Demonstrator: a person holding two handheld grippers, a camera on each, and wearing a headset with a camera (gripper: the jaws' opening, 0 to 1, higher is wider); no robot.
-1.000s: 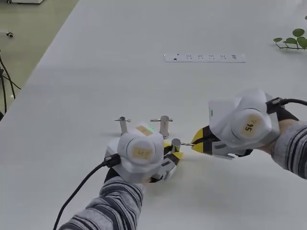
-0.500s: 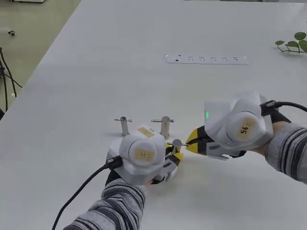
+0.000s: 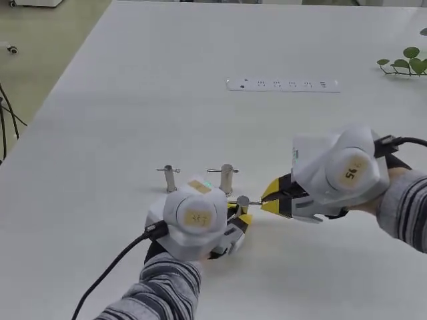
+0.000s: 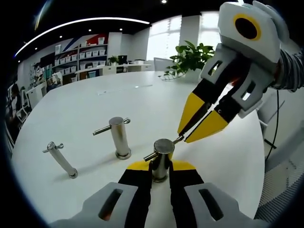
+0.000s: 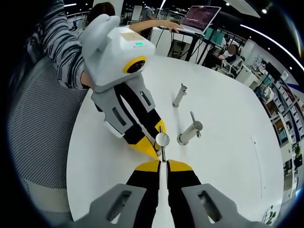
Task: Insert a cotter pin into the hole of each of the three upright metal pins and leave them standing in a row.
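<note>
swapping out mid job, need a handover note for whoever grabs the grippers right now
Left gripper: shut on the third pin, holding it upright on the table.
Right gripper: shut on a cotter pin that passes through the third pin's hole and pokes out the other side.
Done: the middle pin and the end pin stand free, each with a cotter pin through it.
Left: let go of the cotter pin, release the third pin, and probably nudge it into line, since it stands in front of the other two, not in their row.
</note>
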